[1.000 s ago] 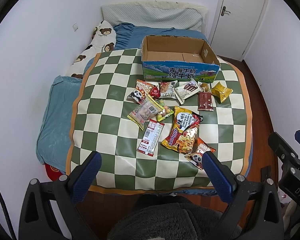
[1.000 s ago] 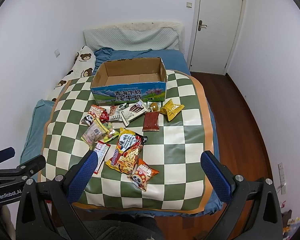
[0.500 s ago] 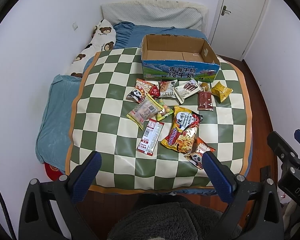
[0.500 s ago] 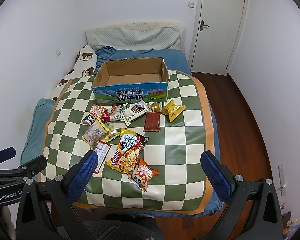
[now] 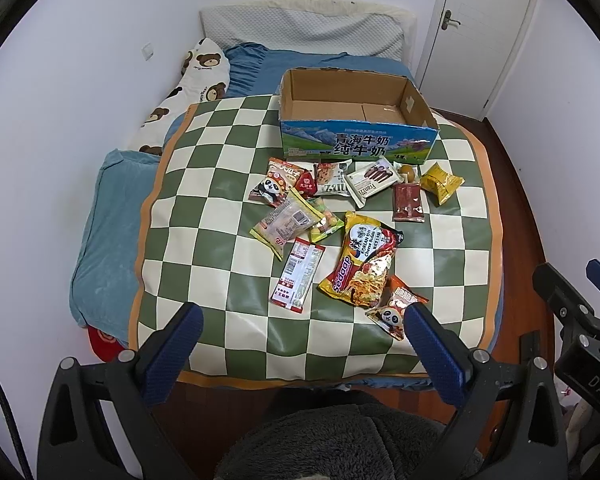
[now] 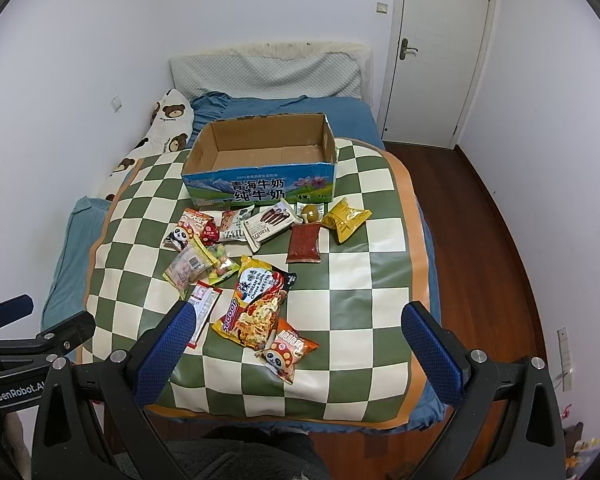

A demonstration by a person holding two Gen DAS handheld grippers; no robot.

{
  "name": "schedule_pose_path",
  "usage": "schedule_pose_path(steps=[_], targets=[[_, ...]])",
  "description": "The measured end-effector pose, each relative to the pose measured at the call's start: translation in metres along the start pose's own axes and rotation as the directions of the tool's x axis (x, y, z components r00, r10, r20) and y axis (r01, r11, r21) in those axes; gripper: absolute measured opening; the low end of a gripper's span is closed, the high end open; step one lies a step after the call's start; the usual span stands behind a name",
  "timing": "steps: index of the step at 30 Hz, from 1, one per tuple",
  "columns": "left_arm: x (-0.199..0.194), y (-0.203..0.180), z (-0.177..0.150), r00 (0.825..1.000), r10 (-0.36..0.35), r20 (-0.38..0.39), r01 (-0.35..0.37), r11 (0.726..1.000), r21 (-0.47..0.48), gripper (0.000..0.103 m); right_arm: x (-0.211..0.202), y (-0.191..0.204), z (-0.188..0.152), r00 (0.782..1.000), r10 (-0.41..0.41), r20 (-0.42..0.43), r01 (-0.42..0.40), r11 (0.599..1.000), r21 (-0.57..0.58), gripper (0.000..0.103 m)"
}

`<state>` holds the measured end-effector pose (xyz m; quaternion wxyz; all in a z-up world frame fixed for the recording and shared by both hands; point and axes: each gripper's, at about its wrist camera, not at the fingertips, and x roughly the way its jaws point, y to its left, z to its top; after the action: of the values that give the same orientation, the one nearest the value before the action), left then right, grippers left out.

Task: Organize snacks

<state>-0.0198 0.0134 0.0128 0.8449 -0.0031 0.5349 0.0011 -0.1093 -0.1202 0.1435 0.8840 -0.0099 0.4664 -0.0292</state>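
Several snack packets lie on a green-and-white checkered mat (image 5: 204, 216) on the bed. Among them are a Sedaap noodle bag (image 5: 360, 264) (image 6: 254, 304), an orange panda packet (image 5: 396, 310) (image 6: 288, 350), a yellow bag (image 5: 440, 182) (image 6: 346, 218) and a dark red packet (image 5: 408, 202) (image 6: 304, 244). An open, empty cardboard box (image 5: 356, 120) (image 6: 260, 160) stands at the mat's far side. My left gripper (image 5: 300, 334) and right gripper (image 6: 296, 336) are both open and empty, held above the bed's near edge.
A white wall runs along the bed's left. A teddy-bear pillow (image 5: 180, 92) and blue bedding (image 5: 108, 232) lie to the left. A white door (image 6: 440, 48) and wood floor (image 6: 488, 208) are to the right.
Both grippers have drifted slightly closer to the bed; the snacks and box have not moved.
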Motion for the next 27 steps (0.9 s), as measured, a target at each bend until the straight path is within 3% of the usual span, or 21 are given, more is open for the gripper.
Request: schedule_pose_path(steps=[16, 19, 23, 27], targets=[[0.006, 0.011, 0.0, 1.0, 0.026, -0.013, -0.026, 1.0, -0.003, 0.103, 0.022, -0.002, 0.005, 0.998, 0.04, -0.042, -0.039, 0.999, 0.038, 0.103], [0.032, 0.024, 0.001, 0.995, 0.097, -0.019, -0.097, 0.995, -0.002, 0.103, 0.052, -0.001, 0.004, 0.992, 0.084, -0.09, -0.076, 0.993, 0.085, 0.103], [0.097, 0.033, 0.006, 0.979, 0.173, -0.108, -0.168, 0.984, 0.053, 0.103, 0.126, -0.001, -0.004, 0.967, 0.153, -0.205, -0.119, 0.978, 0.17, 0.103], [0.172, 0.029, 0.008, 0.964, 0.167, -0.208, -0.141, 0.981, 0.133, 0.103, 0.195, -0.001, -0.018, 0.929, 0.207, -0.308, -0.129, 0.959, 0.253, 0.103]])
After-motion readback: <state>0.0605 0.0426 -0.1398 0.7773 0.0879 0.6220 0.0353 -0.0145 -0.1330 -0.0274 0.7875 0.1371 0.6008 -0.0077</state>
